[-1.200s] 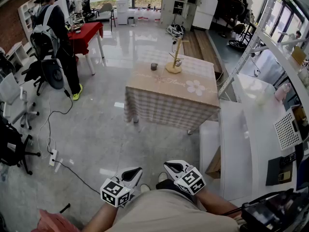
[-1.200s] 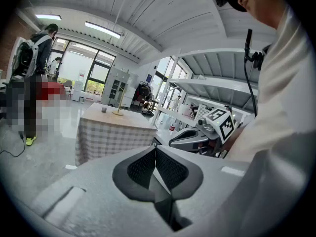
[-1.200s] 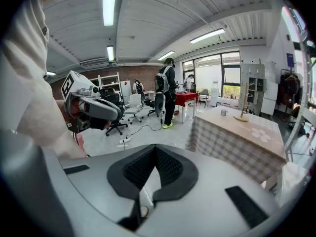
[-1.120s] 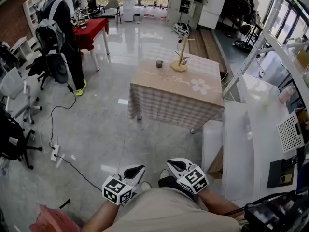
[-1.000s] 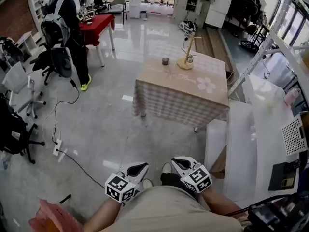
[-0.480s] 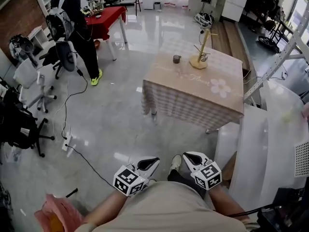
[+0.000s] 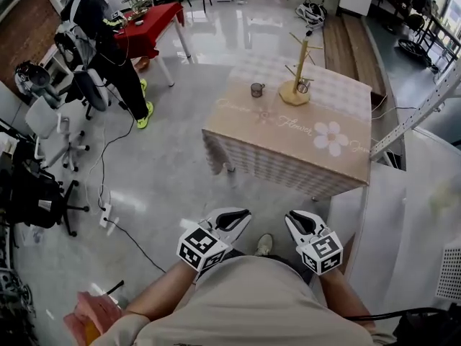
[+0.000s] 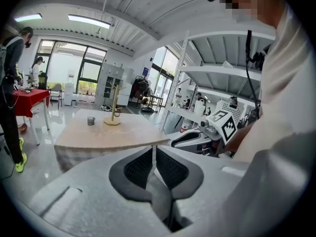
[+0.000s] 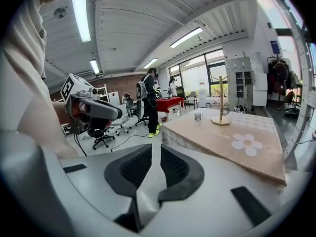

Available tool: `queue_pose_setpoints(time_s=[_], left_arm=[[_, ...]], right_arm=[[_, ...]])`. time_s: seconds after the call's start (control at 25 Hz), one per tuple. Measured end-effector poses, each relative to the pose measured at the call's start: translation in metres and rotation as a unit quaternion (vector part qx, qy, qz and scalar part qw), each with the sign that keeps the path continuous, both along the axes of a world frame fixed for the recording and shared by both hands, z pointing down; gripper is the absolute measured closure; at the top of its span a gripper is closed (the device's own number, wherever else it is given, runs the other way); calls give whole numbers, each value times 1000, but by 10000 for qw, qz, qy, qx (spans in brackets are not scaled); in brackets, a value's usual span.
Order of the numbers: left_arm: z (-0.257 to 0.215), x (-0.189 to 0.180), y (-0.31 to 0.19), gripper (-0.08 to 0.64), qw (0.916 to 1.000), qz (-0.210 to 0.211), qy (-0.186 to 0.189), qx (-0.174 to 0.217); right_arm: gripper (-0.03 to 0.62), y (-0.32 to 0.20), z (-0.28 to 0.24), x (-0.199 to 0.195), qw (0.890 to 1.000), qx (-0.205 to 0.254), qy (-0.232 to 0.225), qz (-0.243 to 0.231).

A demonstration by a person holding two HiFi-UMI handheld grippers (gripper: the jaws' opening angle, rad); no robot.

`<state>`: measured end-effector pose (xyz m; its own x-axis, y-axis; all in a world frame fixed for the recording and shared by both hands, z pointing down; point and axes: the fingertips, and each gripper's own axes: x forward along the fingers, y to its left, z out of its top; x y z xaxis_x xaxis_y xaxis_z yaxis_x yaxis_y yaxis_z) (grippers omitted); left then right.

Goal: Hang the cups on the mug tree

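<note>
The table (image 7: 288,132) stands well ahead of both grippers, across open floor. The mug tree (image 7: 302,56) rises at its far side, upright. The left gripper (image 8: 153,149) is held low against the person's body, pads pressed together on nothing. The right gripper (image 9: 155,149) sits just beside it, pads a narrow slit apart, empty. One cup (image 7: 256,89) stands left of the tree; another (image 7: 303,86) is close by its foot (hung or standing, I cannot tell).
</note>
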<state>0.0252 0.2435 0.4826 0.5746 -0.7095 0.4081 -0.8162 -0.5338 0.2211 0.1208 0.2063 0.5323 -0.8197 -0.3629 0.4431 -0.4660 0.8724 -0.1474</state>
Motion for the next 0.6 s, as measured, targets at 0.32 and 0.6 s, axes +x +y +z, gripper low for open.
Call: queue_pose_setpoints(time_s=[0.32, 0.6], left_arm=[[-3, -6, -94, 545, 10000, 85, 41, 23], [13, -40, -179, 482, 9988, 427, 188, -148]], right_arm=[[506, -69, 14, 20, 9982, -296, 92, 512], [506, -131, 15, -3, 9938, -405, 165, 1023]])
